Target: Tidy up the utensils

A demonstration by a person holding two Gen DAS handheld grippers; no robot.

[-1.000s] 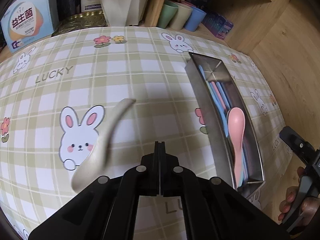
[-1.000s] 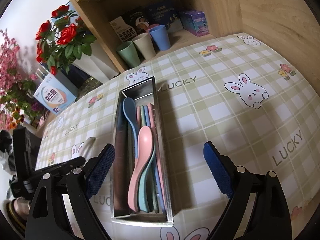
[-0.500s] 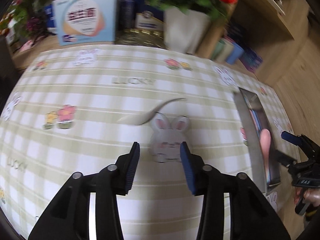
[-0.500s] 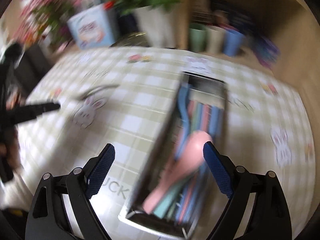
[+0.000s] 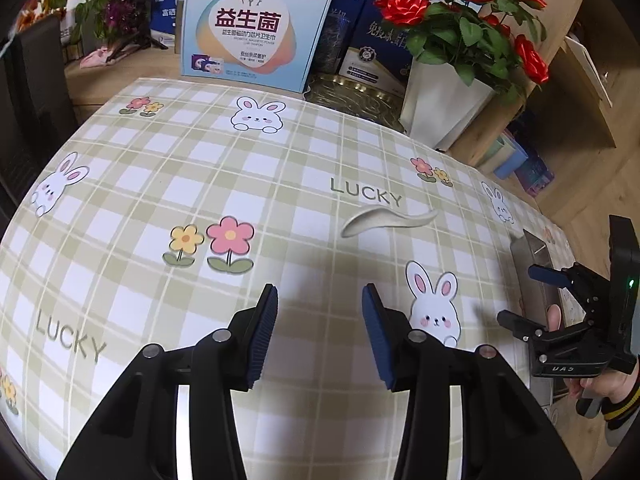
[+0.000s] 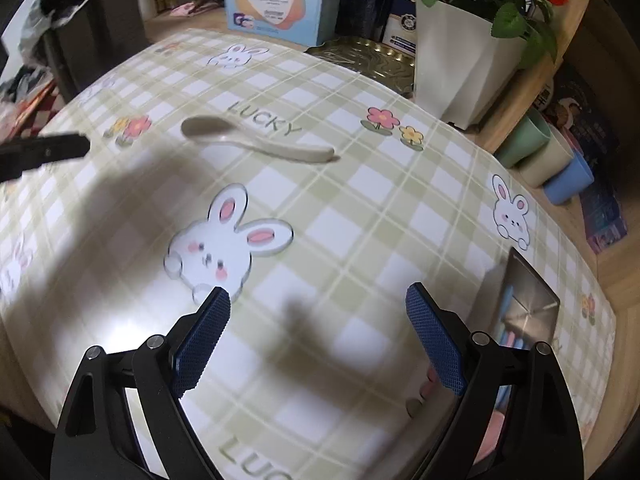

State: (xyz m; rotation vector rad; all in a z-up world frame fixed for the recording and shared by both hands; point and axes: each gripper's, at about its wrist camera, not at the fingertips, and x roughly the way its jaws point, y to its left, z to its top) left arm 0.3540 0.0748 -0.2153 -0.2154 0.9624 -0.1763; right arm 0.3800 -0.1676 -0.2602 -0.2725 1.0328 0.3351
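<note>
- Firstly, left wrist view: the left tongs point(image 5: 318, 332) stand partly apart with nothing between their blue pads, having just been opening; they hang over the checked cloth of the desk point(image 5: 120, 184).
- The cream spoon point(image 5: 386, 219) lies flat on the cloth, beyond the tongs and just under the printed word "LUCKY", well apart from the pads.
- The metal tray point(image 5: 534, 256) sits to the right of the spoon, at the desk's right edge, partly hidden by the right tongs point(image 5: 524, 298), which a hand point(image 5: 600, 384) carries.
- A white flowerpot point(image 5: 440, 104) with red roses stands behind the spoon, off the cloth.
- Next, right wrist view: the right tongs point(image 6: 318, 338) are spread wide and empty above the cloth, near a printed rabbit.
- The cream spoon point(image 6: 256, 142) rests beyond that rabbit, bowl to the left, handle to the right, touching the "LUCKY" lettering.
- The metal tray point(image 6: 532, 292) lies far right of the spoon, with coloured utensils point(image 6: 508, 312) inside, blurred.
- One black finger of the left tongs point(image 6: 44, 154) reaches in left of the spoon.
</note>
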